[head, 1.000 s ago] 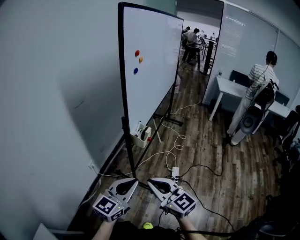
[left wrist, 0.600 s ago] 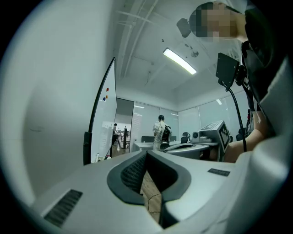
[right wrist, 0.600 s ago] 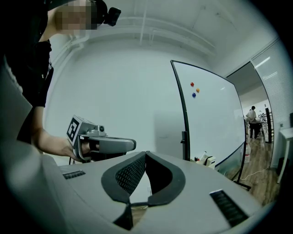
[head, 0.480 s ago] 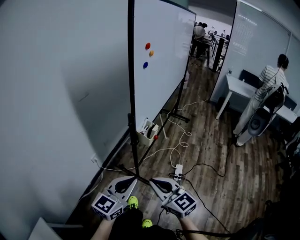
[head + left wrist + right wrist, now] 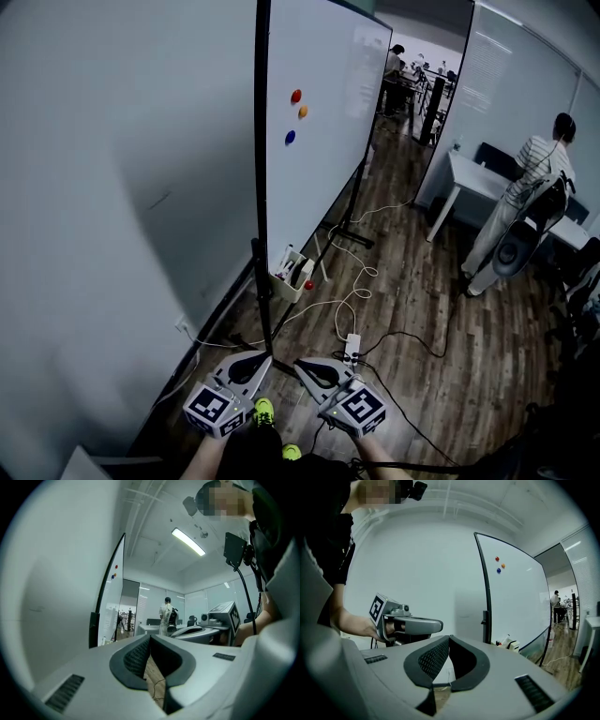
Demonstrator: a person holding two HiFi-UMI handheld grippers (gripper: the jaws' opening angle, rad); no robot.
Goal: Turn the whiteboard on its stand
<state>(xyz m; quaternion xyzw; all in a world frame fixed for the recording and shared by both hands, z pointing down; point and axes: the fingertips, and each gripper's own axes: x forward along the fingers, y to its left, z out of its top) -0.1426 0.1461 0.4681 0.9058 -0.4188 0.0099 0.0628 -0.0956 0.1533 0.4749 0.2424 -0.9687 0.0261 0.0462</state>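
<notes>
my left gripper [image 5: 150,638] has its fingers [image 5: 135,657] pressed together with nothing between them. my right gripper [image 5: 449,638] is the same, fingers [image 5: 433,659] closed and empty. from the head view both grippers sit low and side by side, the left gripper [image 5: 265,357] and right gripper [image 5: 300,363] with tips angled toward each other, near the foot of the black stand post [image 5: 264,300] but not touching it.

the tall whiteboard in a black frame [image 5: 323,141] stands upright on that stand, its near edge toward me and its face turned to my right. a red round magnet [image 5: 296,96], an orange round magnet [image 5: 303,112] and a blue round magnet [image 5: 290,137] sit high on it, and a small white tray [image 5: 289,274] hangs low by the post.

on my left the plain grey wall [image 5: 112,206] runs close along the board's back, leaving only a narrow gap. on my right the dark wooden floor [image 5: 422,319] is open, crossed by white cables [image 5: 352,281] and a white power strip [image 5: 351,345]. well beyond, a person in a striped shirt [image 5: 525,178] stands by a white bench [image 5: 473,173].
</notes>
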